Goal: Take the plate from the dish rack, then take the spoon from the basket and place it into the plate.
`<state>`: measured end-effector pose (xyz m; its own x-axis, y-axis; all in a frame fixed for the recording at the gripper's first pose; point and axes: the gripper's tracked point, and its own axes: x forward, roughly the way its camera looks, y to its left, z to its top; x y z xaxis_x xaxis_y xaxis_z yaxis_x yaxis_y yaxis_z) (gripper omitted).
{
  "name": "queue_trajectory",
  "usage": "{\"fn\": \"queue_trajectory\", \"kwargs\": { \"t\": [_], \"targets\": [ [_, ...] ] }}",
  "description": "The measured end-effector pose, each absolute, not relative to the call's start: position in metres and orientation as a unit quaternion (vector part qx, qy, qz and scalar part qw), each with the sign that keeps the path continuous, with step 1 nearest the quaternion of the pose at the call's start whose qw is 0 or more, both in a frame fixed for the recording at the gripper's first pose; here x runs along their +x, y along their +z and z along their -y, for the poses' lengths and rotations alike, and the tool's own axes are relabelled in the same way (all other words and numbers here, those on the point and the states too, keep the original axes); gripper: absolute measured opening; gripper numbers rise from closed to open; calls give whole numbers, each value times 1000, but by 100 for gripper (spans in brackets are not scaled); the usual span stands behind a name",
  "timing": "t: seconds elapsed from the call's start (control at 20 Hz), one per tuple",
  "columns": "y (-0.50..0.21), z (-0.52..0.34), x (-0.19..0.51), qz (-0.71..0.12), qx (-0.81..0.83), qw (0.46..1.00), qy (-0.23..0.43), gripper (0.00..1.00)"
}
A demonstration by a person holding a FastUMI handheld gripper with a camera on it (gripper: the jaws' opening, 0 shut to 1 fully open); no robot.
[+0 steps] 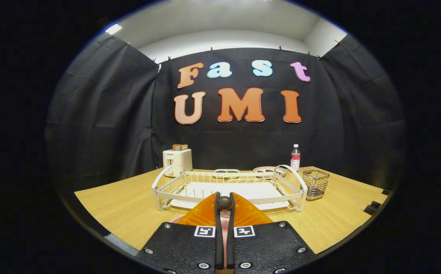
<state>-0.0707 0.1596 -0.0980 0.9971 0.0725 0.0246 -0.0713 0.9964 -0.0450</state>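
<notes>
Even overhead light, strong fisheye bend

Booth was lit evenly from above; a ceiling lamp [113,28] showed as a bright patch. Table [129,205] was bright with a soft sheen, shadows faint under the rack [228,186]. Cloth walls stayed dim. Straight edges bowed hard toward the rim. Centre was sharp; gripper [224,205], its fingers closed on a dark knob [224,203], looked slightly soft up close.

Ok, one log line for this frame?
gripper: shut on spoon | plate: under gripper, off rack | rack: just ahead | basket: beside rack
</notes>
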Motion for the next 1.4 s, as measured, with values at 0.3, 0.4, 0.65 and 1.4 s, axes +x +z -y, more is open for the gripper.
{"fn": "queue_trajectory", "kwargs": {
  "t": [0.3, 0.4, 0.65, 1.4],
  "targets": [
    [-117, -162, -60, -4, -28, 999, 39, 4],
    [-127, -161, -57, -16, -28, 999, 40, 4],
    [-132, -164, -57, -18, -38, 998, 49, 4],
    [-129, -138, -68, -52, -23, 998, 42, 89]
  ]
}}
